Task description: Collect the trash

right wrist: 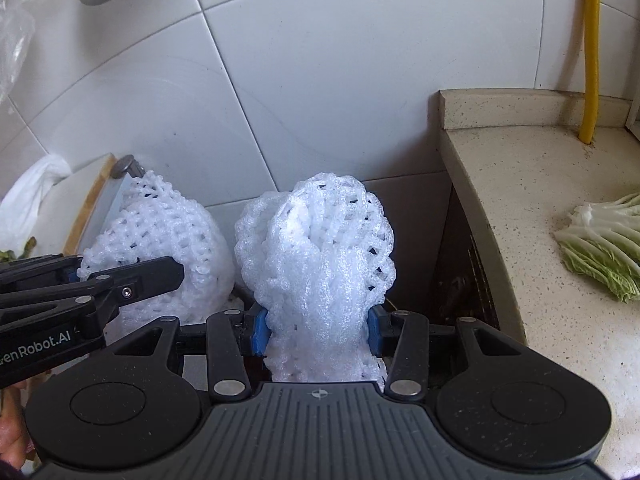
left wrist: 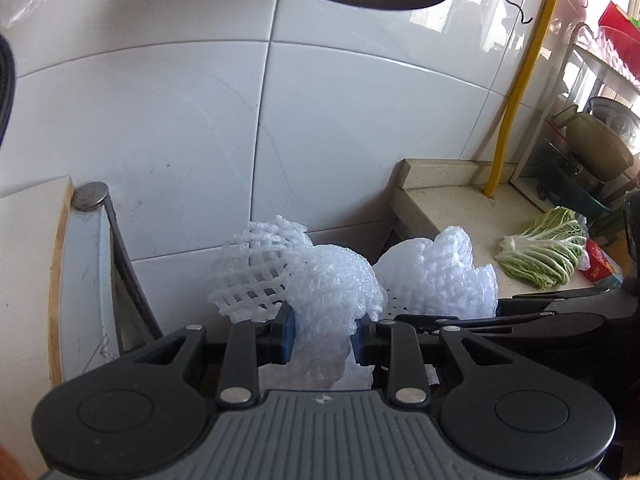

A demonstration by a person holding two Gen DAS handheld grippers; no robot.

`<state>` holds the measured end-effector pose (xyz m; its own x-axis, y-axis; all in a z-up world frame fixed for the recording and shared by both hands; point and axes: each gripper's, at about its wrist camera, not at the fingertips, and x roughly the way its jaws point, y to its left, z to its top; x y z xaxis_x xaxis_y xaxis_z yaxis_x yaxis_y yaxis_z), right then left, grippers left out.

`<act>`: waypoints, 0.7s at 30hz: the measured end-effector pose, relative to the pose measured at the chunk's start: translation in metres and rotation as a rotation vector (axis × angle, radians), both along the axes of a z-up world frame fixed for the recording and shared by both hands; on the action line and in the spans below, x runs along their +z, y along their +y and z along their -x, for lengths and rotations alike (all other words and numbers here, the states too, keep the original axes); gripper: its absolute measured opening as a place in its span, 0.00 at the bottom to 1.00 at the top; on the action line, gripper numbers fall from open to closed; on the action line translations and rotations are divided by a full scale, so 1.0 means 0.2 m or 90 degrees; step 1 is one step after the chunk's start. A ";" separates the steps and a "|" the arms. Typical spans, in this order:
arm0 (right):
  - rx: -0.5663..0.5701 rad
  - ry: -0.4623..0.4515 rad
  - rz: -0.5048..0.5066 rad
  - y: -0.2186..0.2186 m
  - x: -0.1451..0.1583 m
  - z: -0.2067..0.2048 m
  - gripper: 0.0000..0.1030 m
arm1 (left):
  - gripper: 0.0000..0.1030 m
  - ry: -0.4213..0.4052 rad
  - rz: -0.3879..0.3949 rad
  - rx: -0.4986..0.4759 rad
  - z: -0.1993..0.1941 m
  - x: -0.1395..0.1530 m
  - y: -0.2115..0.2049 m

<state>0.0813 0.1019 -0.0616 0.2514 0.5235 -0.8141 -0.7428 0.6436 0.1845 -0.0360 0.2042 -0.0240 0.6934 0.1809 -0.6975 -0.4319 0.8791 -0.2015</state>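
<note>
The two foam nets [right wrist: 316, 248] [right wrist: 168, 236] are white, soft, open-meshed foam with a faint sparkle. Each gripper [left wrist: 324, 330] [right wrist: 316, 330] is matt black plastic with blue rubbery pads and bright metal pins. Behind the nets, the wall tiles [left wrist: 340, 120] are glossy white ceramic. The surface [right wrist: 540, 216] is speckled beige stone, smooth; a yellow pipe [left wrist: 516, 92] looks glossy.

Two white foam fruit nets are bulging upward side by side: one [left wrist: 320, 280] at the left view's 6 o'clock, the other [right wrist: 320, 248] at the right view's 6 o'clock.
</note>
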 end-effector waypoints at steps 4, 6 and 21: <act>0.005 0.004 0.019 0.04 -0.06 0.00 0.51 | 0.24 0.027 -0.011 0.015 -0.02 -0.06 -0.01; 0.006 0.015 0.026 0.05 -0.09 -0.01 0.51 | 0.24 0.037 -0.012 0.019 -0.03 -0.09 -0.02; 0.007 0.057 0.093 0.16 -0.39 -0.08 0.52 | 0.24 0.132 0.037 0.082 -0.18 -0.43 0.02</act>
<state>0.0981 0.1347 -0.1397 0.1698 0.3997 -0.9008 -0.7348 0.6604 0.1545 0.0000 0.2088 -0.1104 0.5082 0.2148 -0.8340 -0.5774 0.8035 -0.1450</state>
